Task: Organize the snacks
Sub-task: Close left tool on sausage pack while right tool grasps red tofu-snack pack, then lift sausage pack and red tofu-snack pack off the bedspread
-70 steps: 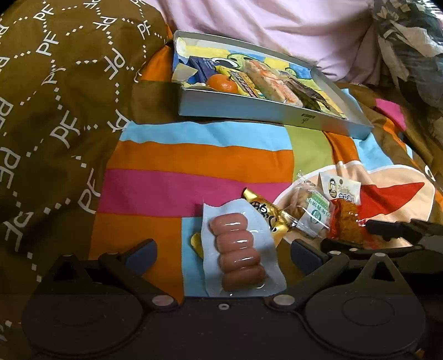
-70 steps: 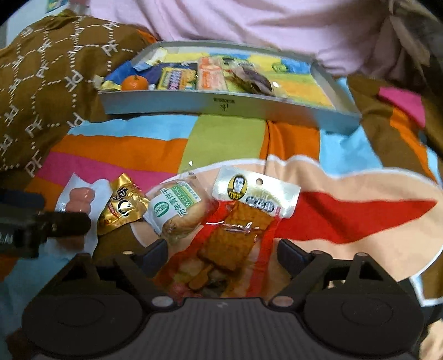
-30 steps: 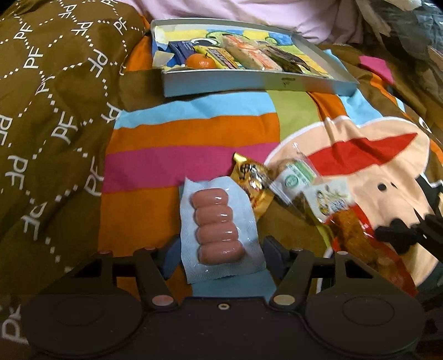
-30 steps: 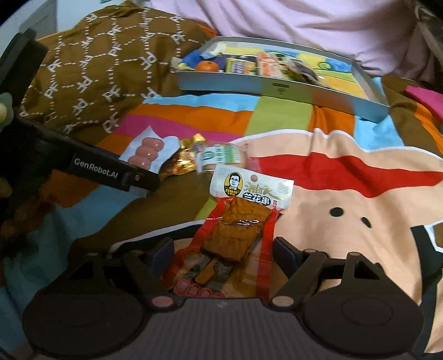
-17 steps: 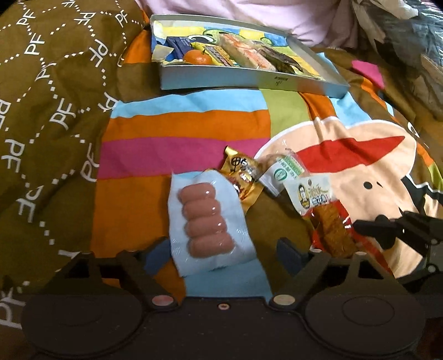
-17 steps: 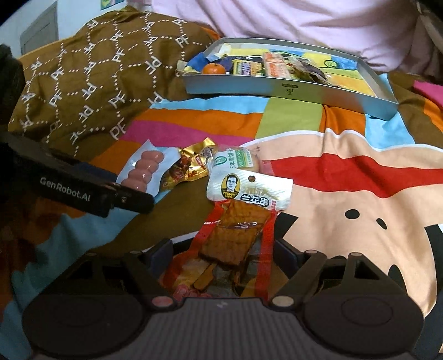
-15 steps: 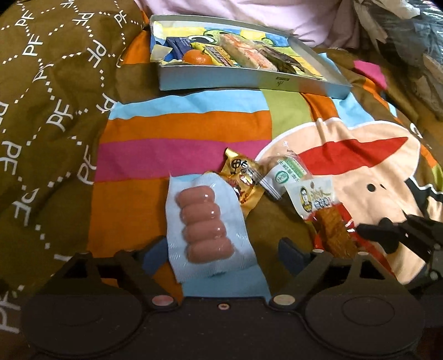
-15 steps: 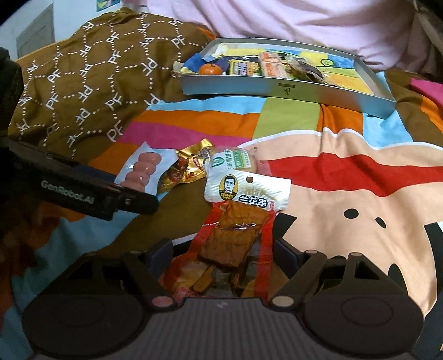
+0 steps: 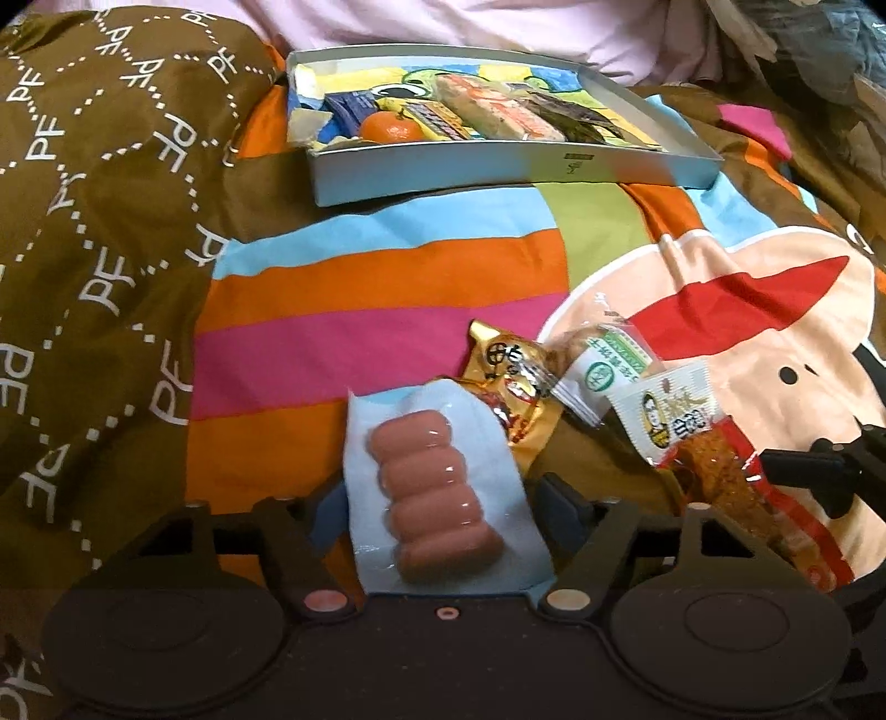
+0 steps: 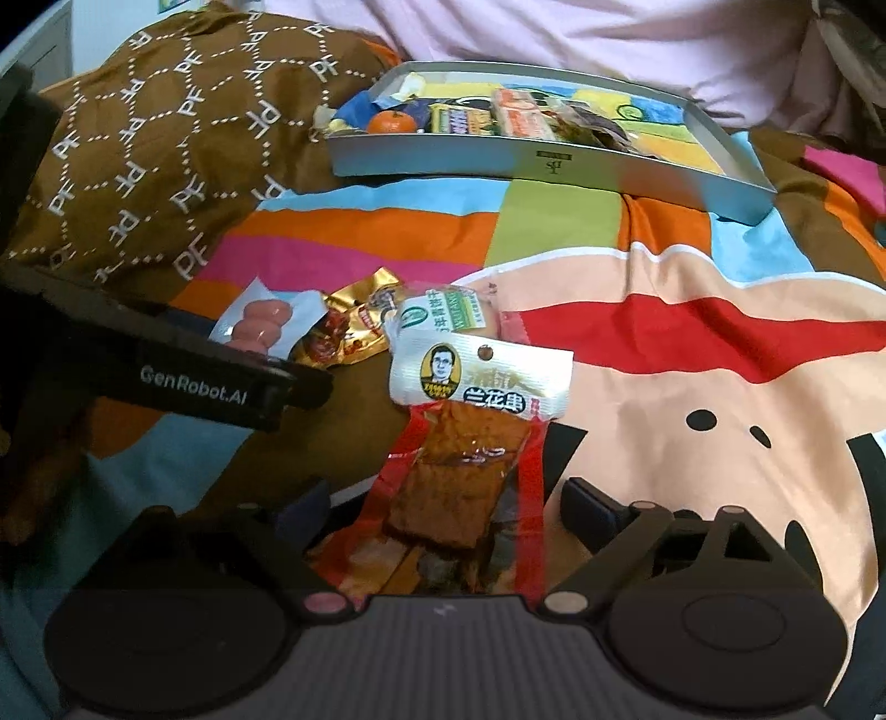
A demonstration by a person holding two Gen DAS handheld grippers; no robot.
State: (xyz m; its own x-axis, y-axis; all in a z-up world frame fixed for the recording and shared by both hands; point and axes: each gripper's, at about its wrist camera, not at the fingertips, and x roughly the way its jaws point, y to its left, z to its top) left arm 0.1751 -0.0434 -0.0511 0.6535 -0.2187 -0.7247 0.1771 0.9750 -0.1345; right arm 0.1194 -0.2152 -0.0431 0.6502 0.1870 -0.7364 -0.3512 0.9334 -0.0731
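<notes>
A clear pack of pink sausages (image 9: 432,493) lies on the striped blanket between the fingers of my left gripper (image 9: 437,498). Its jaws are closing, the pads right at the film's side edges. A red pack of brown tofu skewers (image 10: 459,465) lies between the fingers of my right gripper (image 10: 443,504). Those jaws are opening, with a gap showing on the right side. A gold snack pack (image 9: 509,382) and a green-labelled bun pack (image 9: 609,365) lie between the two. Farther back stands the grey tray (image 9: 498,166), which holds a mandarin (image 9: 390,126) and several wrapped snacks.
A brown quilt with a white letter pattern (image 9: 99,249) is bunched up on the left. Pale pink bedding (image 10: 554,33) lies behind the tray. The colourful cartoon blanket (image 10: 692,343) spreads out to the right. The left gripper's black finger (image 10: 194,382) crosses the right wrist view.
The left jaws widened around the sausage pack, then came back in to its edges. The right jaws spread a little wider around the tofu pack. Both hands stayed roughly in place.
</notes>
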